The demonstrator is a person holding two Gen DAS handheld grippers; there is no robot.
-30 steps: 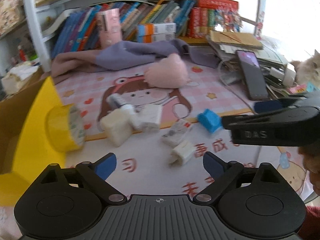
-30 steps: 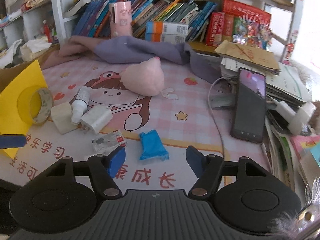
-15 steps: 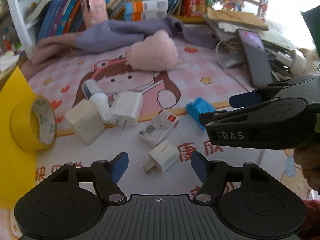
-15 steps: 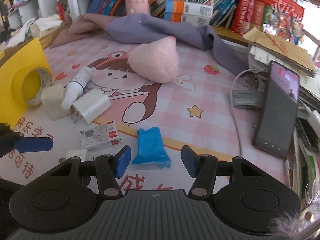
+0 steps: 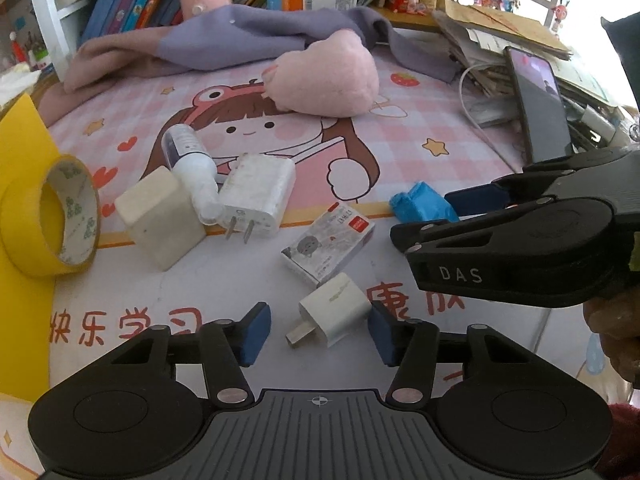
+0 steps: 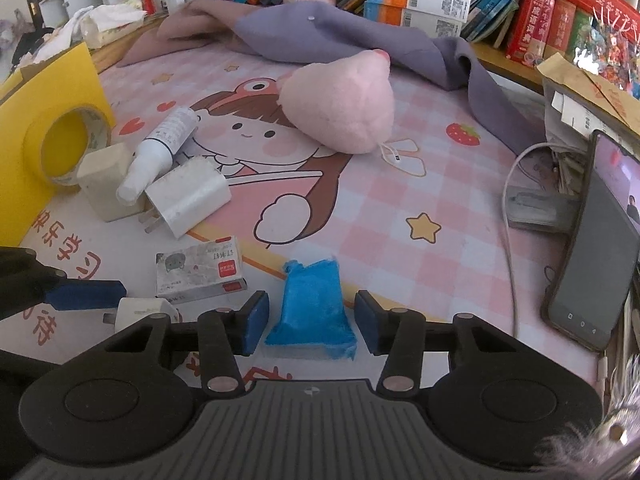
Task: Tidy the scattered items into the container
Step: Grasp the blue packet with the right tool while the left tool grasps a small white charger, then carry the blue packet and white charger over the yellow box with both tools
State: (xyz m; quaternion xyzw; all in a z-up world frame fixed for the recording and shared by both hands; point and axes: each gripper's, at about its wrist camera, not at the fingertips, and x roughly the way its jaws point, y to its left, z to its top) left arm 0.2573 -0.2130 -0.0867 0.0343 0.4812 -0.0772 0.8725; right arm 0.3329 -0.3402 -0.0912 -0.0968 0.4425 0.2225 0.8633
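My left gripper [image 5: 320, 332] is down at the cartoon mat, jaws closing around a small white USB charger cube [image 5: 332, 314]. The right pad is at the cube's side; the left pad stands clear. My right gripper [image 6: 312, 324] straddles a crumpled blue packet [image 6: 310, 310], jaws closing, with a gap on both sides. In the left wrist view the right gripper [image 5: 440, 216] sits over the blue packet [image 5: 420, 202]. A yellow box wall [image 5: 24, 160] stands at the left with a yellow tape roll [image 5: 52, 216] against it.
Loose on the mat lie a white block [image 5: 160, 216], a spray bottle [image 5: 192, 168], a pronged charger [image 5: 256, 196], a small red-labelled box [image 5: 328, 244] and a pink plush [image 5: 324, 80]. Purple cloth [image 5: 240, 40] and books are behind, a phone [image 5: 540, 104] and papers to the right.
Both grippers have come down and forward to the mat while their jaws narrowed. The white cube now lies between the left fingers and the blue packet between the right ones.
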